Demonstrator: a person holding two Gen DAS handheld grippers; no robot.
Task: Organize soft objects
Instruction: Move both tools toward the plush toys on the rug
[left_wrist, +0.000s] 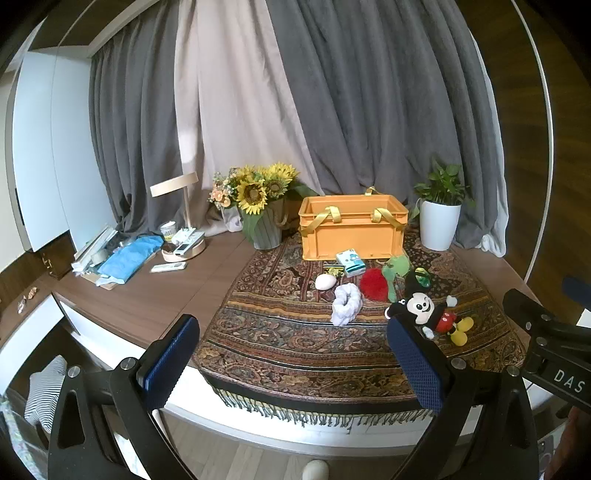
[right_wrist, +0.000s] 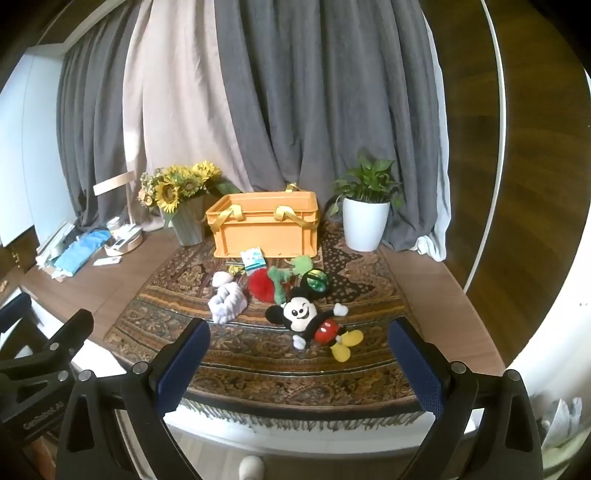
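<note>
Both wide-open, empty grippers hover at the table's edge as the black, red and yellow mouse plush toy (right_wrist: 314, 323) lies at 12 o'clock between the right gripper (right_wrist: 301, 369) pads, body slanting toward 4 o'clock, nearer than to the left gripper (left_wrist: 291, 365).

orange crate (right_wrist: 266, 229), red pompom (right_wrist: 260, 286), paisley-patterned cloth (right_wrist: 258, 354), white pot (right_wrist: 365, 225)

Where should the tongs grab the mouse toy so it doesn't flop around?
Probably around the red middle of the mouse toy. It lies flat on its back on the patterned cloth, arms and legs spread. The right tongs, wide open, could come down from above, one finger on each side of the waist. The big head is too wide, and a limb would dangle.
</note>
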